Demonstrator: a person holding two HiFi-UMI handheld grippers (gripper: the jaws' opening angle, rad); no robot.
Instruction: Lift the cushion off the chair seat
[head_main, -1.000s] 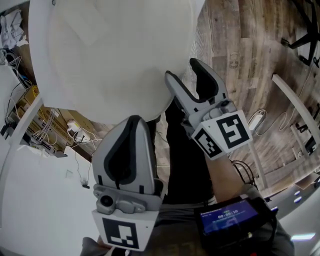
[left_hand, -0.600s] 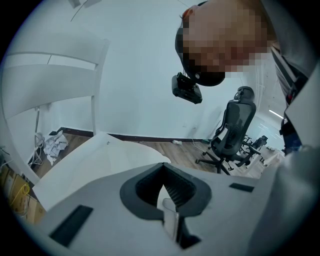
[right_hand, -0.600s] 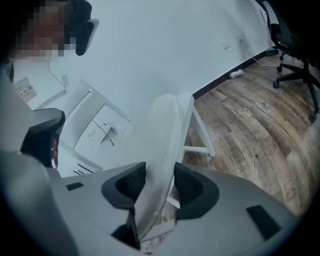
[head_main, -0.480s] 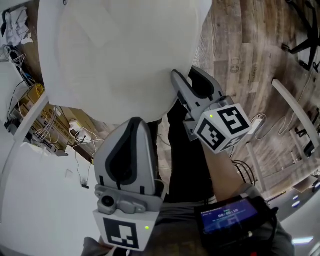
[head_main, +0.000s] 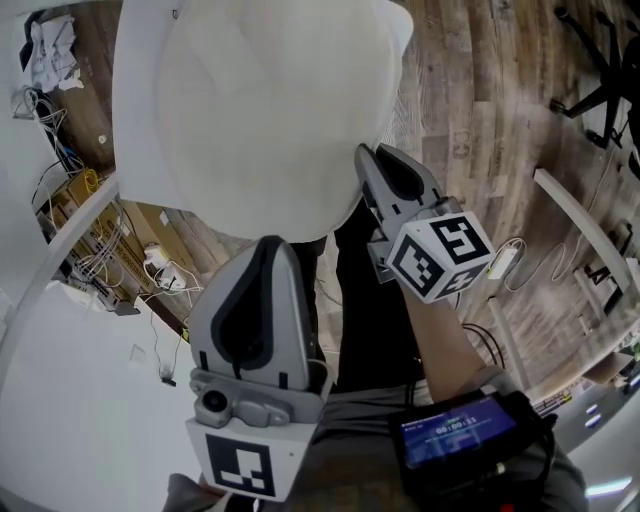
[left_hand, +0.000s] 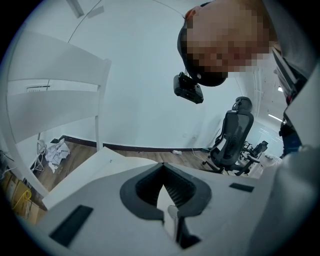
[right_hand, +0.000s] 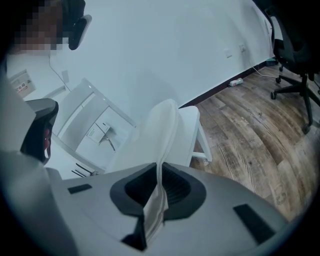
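The round white cushion (head_main: 260, 110) fills the top of the head view, tilted up over the white chair (right_hand: 196, 125). My left gripper (head_main: 268, 240) is shut on its near edge; in the left gripper view a thin white strip of the cushion (left_hand: 102, 167) is pinched between the jaws of the left gripper (left_hand: 163, 170). My right gripper (head_main: 372, 160) holds the cushion's right edge. In the right gripper view the cushion (right_hand: 161, 131) stands on edge and its rim runs down between the closing jaws of the right gripper (right_hand: 159, 172), whose pads press on it.
Wooden floor (head_main: 480, 110) lies to the right, with a black office chair base (head_main: 600, 50) far right. Another office chair (left_hand: 232, 135) stands by the wall. Cables (head_main: 160, 270) lie under a white table edge (head_main: 60, 250) at left. A screen device (head_main: 460, 428) sits on the person's forearm.
The right gripper's jaws have closed from wide open onto the cushion's right edge. The cushion has shifted up and right in the head view. The left gripper kept its grip.
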